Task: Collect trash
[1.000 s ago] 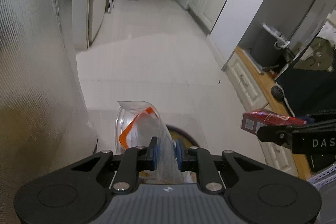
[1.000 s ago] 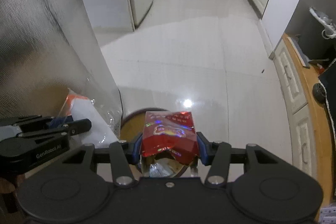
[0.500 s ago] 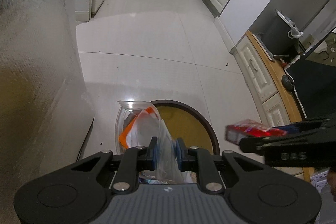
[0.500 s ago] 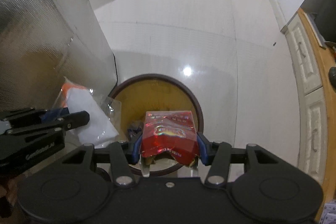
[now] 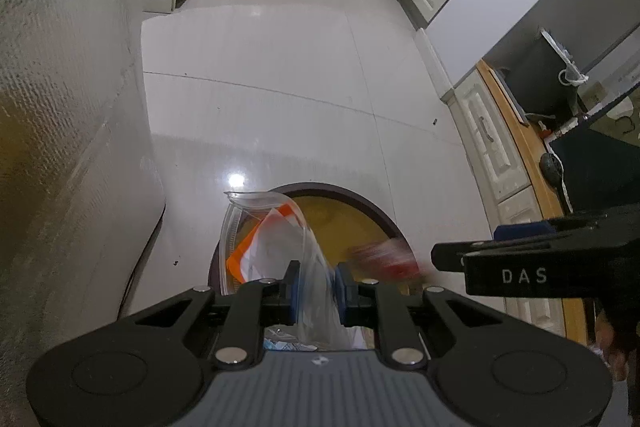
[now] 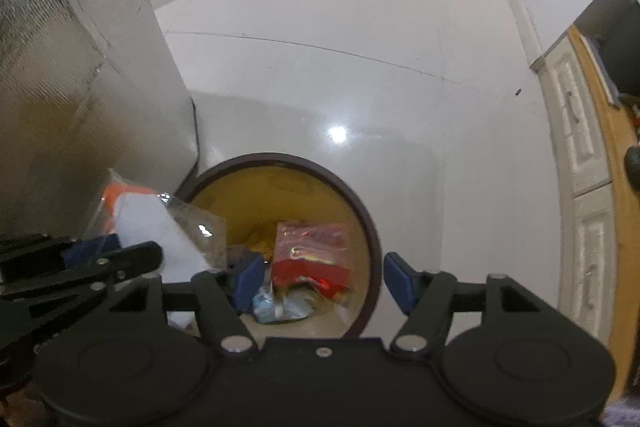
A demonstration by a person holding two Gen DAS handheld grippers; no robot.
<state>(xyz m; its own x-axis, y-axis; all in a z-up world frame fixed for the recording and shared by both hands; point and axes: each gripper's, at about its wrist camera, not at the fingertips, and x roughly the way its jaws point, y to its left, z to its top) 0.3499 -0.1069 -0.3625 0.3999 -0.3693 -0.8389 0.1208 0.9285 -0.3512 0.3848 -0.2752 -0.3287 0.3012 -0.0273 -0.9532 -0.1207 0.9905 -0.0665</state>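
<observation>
The left gripper has its jaws narrow and pressed on a clear plastic bag with an orange-and-white sheet inside; the bag stands up from the blue pads and hangs over the near left part of a round trash bin on the pale tiled floor. The bin has a dark brown rim and a yellow inner wall. The right gripper points steeply down over the bin's opening, and its jaws are opening — nothing is between the blue pads now. The red shiny snack packet is free of them, below the pads and inside the bin, blurred in both views; it lies above some pale blue and yellow trash at the bottom. In the left wrist view the same packet is only a red smear beside the right gripper, whose black finger carries the letters "DAS". A tall silver textured panel stands just beside the bin on its left. At the right a white cabinet with a wooden top runs along the floor — well apart from the bin.
</observation>
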